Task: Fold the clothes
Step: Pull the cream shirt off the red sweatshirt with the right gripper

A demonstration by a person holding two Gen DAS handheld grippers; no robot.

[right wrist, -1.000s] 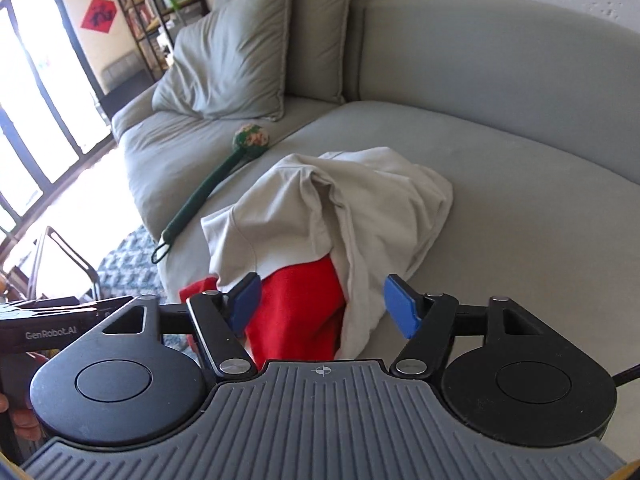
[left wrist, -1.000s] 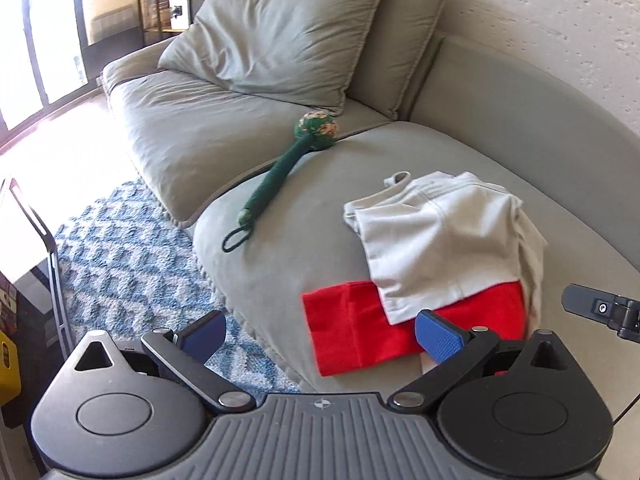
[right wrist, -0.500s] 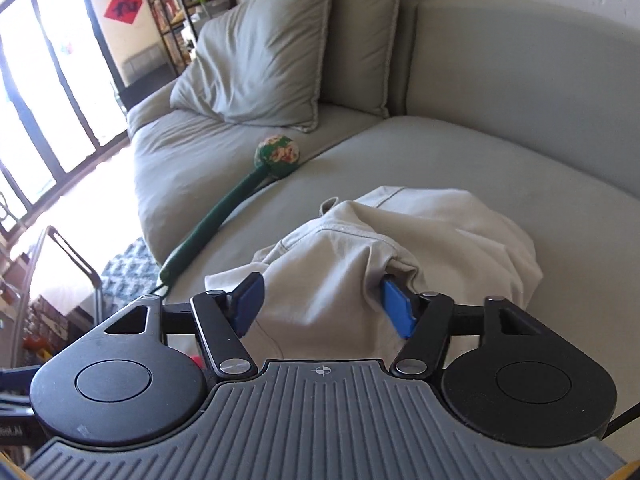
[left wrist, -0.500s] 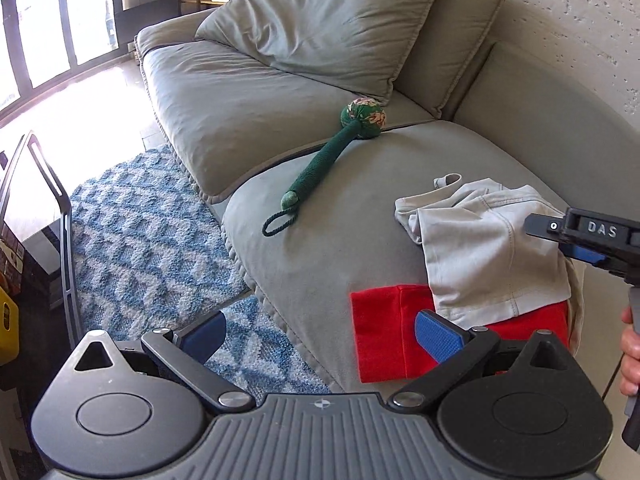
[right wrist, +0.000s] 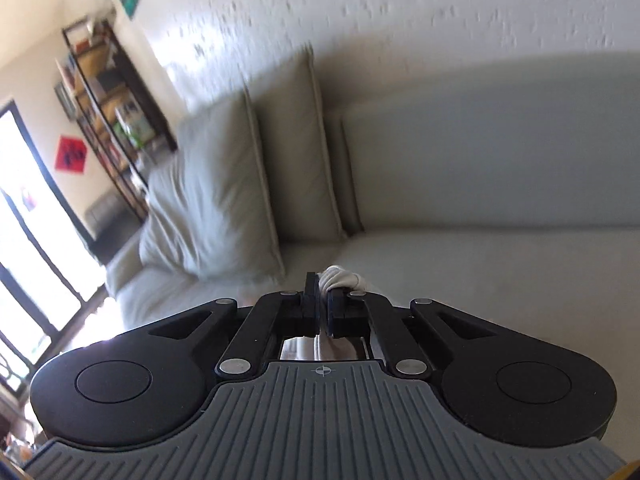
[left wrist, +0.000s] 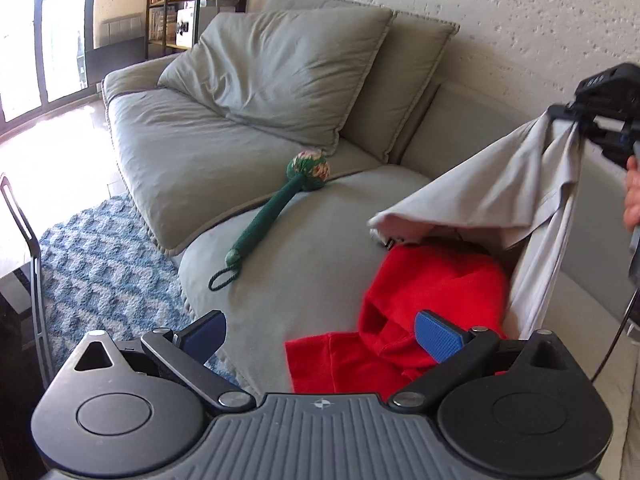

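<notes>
A light grey garment [left wrist: 500, 184] hangs lifted off the sofa seat, pinched at its top by my right gripper [left wrist: 572, 120] at the right edge of the left wrist view. In the right wrist view that gripper [right wrist: 322, 300] is shut on a small bunch of the pale cloth [right wrist: 340, 278]. Under the raised cloth a red garment [left wrist: 424, 296] lies crumpled on the seat. My left gripper [left wrist: 320, 336] hovers open over the seat's front edge, its right pad [left wrist: 438, 340] above the red garment, nothing between the fingers.
A green knitted mallet-shaped toy [left wrist: 276, 208] lies on the grey sofa [left wrist: 304, 272], left of the clothes. Two big cushions [left wrist: 280, 76] lean at the back. A blue patterned rug [left wrist: 104, 264] covers the floor left of the sofa. A hand [left wrist: 632, 196] holds the right gripper.
My right gripper closed on the grey garment and lifted it up and back, uncovering the red garment, which is now bunched. The left gripper rose slightly and stayed open.
</notes>
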